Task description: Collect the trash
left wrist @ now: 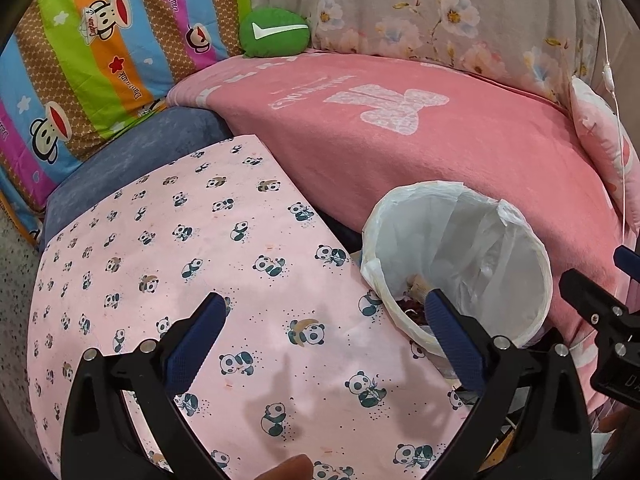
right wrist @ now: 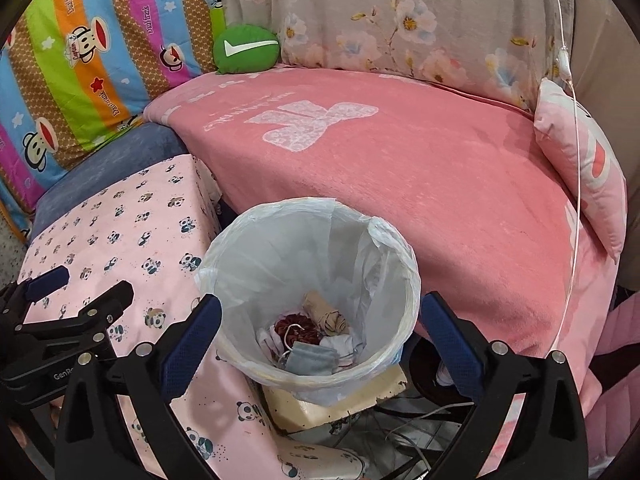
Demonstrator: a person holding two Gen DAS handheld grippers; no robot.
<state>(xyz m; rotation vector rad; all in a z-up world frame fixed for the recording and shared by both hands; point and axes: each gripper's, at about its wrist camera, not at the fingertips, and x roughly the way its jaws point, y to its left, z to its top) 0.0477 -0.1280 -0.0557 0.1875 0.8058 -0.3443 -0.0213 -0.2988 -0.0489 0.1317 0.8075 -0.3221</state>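
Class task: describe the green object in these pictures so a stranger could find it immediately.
Start at the pink blanket covering the bed. At its far left corner, against the striped monkey-print bedding, sits a small round green cushion. It alone is plain green, with a white tick mark.

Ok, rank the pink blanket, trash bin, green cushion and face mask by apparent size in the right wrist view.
1. pink blanket
2. trash bin, though nearness to the camera inflates it
3. green cushion
4. face mask, about alike with the cushion; unsure
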